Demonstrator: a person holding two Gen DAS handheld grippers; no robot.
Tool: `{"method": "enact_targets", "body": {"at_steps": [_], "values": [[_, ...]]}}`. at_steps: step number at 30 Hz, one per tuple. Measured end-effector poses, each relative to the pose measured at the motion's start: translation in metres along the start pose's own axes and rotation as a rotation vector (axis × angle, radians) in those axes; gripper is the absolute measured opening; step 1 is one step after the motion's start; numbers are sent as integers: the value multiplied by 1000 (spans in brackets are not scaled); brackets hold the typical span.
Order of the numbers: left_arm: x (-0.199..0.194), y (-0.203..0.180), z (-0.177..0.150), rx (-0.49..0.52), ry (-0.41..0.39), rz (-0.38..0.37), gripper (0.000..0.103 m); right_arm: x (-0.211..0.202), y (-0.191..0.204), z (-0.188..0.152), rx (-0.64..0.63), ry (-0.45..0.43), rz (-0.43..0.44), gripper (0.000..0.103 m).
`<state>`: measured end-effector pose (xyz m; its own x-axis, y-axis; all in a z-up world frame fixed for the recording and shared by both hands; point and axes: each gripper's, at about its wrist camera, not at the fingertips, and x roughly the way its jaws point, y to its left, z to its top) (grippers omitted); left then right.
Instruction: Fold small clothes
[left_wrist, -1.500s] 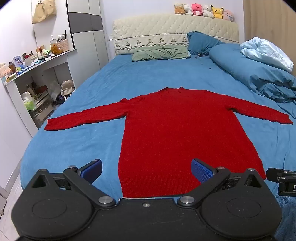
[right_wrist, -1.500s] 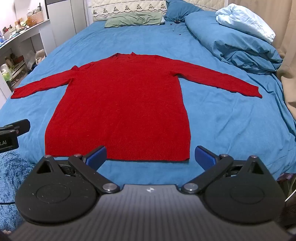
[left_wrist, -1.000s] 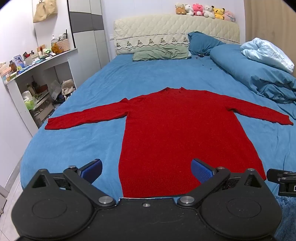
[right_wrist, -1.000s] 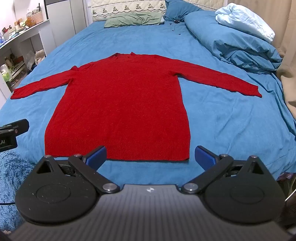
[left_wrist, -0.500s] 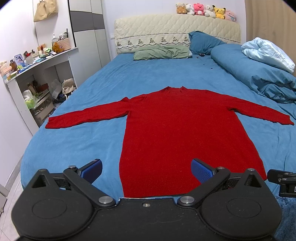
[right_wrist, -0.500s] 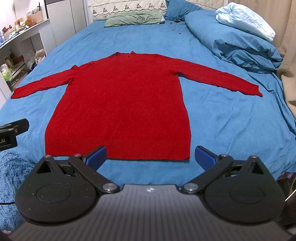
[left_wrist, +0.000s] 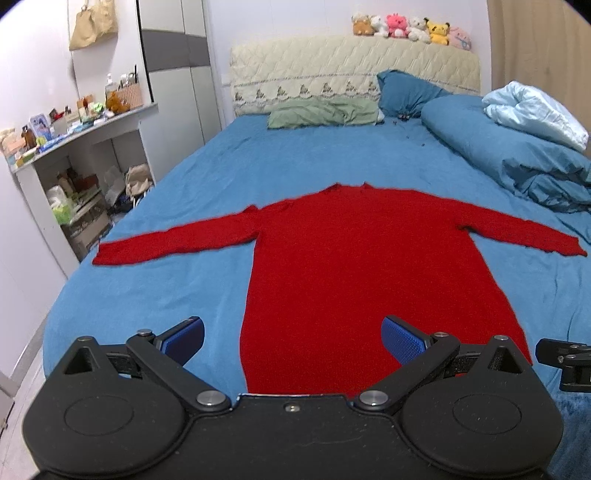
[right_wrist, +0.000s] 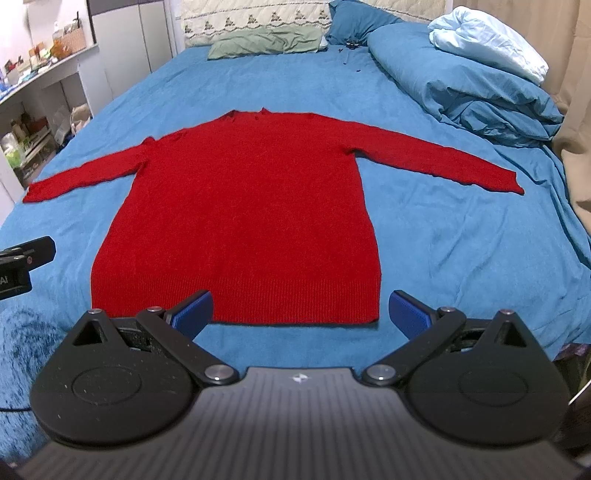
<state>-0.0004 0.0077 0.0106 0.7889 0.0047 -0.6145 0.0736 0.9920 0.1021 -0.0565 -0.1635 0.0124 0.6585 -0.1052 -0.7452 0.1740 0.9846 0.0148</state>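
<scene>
Blue bed (right_wrist: 443, 229) carries a flat red sweater (right_wrist: 243, 206); left gripper (left_wrist: 293, 334) and right gripper (right_wrist: 299, 308) hang released near its hem. Best pinch each far sleeve cuff, folding inward.

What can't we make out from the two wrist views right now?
- Red sweater hem: left wrist view, covered by the left gripper body.
- Shelf clutter: too small to identify.
- Left gripper in the right wrist view: cut off by the left edge.
- Sweater underside: hidden in both views.
</scene>
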Motion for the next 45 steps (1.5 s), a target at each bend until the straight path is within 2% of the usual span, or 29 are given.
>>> {"method": "enact_targets", "body": {"at_steps": [3,10,13,18,21,23,25,28,31,35,41,43,45], "values": [[1,-6,25,18,-55,-32,103,-6,-10,12,22,-29,-8,103],[27,-34,109,57,-184,-141,103,8,-66,73,96,-132,-144,103],[51,-55,147,90,-220,-189,103,24,-101,100,135,-162,-209,103],[117,-108,198,142,-224,-279,103,69,-169,135,271,-154,-232,103],[167,-145,210,194,-199,-318,103,103,-205,145,326,-149,-250,103],[209,-173,213,214,-159,-330,103,134,-234,147,397,-134,-228,103],[246,-194,213,226,-103,-348,103,161,-260,143,459,-143,-217,103],[312,-225,209,221,23,-405,103,204,-294,131,531,-143,-234,103],[365,-250,201,219,100,-415,103,246,-326,116,615,-142,-239,103],[418,-271,187,230,150,-409,103,285,-353,103,675,-166,-254,93],[469,-273,172,180,223,-381,103,321,-371,106,616,-208,-322,74],[481,-275,170,176,245,-371,103,329,-374,110,592,-225,-348,64],[487,-279,169,196,229,-364,103,336,-375,116,563,-224,-388,38]]}}
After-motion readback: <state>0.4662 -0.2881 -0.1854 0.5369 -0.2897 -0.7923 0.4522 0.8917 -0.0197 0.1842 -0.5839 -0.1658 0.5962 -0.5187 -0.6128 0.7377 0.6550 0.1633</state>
